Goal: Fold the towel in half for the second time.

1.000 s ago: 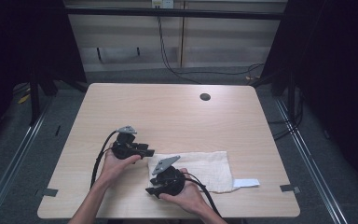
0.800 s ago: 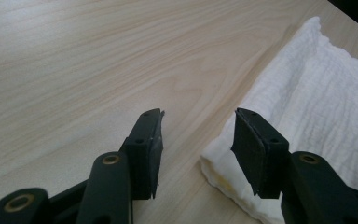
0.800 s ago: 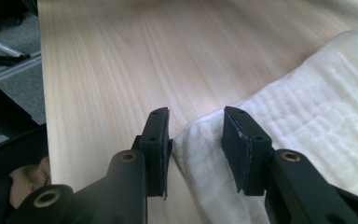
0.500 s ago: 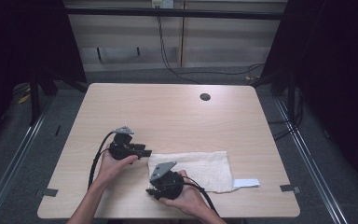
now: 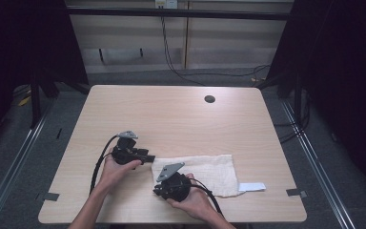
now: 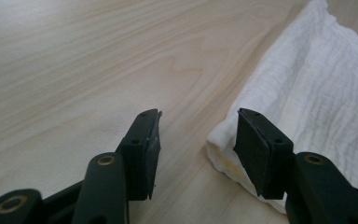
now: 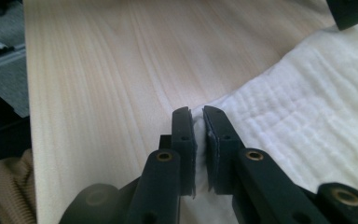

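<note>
Two claws work the near-left end of a white cloth [image 5: 198, 171] lying flat on the desk [image 5: 171, 119]. Right claw [image 7: 198, 122] has just been closing, now pinching the cloth's edge. Left claw [image 6: 198, 133] gapes at the neighbouring corner, unclamped. Next, probably: clamp left, lift both for a fold.

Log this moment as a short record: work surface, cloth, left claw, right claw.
surface: light wooden table
cloth: white towel lying flat near the front edge
left claw: open, jaws either side of a towel corner, not pressing
right claw: just been closing, now pinching the towel's edge
extra: small white label at the towel's right end
</note>
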Motion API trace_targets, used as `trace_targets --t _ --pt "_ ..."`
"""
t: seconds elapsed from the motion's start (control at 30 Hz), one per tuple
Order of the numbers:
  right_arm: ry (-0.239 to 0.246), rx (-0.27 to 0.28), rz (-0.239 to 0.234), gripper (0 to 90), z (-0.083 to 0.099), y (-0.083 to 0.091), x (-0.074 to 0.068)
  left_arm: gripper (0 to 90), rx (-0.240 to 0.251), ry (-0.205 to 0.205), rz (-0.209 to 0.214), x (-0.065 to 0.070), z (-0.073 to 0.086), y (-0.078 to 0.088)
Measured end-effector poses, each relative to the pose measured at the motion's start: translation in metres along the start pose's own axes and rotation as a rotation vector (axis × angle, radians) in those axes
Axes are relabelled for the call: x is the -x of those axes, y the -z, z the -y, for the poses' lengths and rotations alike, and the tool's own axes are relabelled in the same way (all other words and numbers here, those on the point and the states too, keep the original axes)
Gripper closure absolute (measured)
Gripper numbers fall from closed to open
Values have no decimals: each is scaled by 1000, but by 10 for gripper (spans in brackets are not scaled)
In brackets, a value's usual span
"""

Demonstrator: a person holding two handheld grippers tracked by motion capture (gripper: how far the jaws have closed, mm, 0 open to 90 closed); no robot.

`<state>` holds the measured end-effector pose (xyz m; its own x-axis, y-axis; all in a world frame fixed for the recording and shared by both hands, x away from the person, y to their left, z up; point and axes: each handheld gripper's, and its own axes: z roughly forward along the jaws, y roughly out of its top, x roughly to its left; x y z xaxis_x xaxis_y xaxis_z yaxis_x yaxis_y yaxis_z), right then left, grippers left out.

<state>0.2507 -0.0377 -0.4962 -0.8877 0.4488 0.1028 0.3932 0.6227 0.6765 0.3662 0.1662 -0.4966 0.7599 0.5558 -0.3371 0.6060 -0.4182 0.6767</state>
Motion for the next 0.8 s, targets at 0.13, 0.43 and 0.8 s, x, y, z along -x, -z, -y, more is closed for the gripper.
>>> trace_targets --t 0.13,0.43,0.8 --pt "-24 19 -25 845 3 1 2 512 -26 -13 21 3 1 -6" --pt "-43 26 -45 846 4 1 5 675 -58 -66 50 11 2 -10" --pt "-50 24 -31 853 3 1 4 859 -41 -59 113 15 5 -19"
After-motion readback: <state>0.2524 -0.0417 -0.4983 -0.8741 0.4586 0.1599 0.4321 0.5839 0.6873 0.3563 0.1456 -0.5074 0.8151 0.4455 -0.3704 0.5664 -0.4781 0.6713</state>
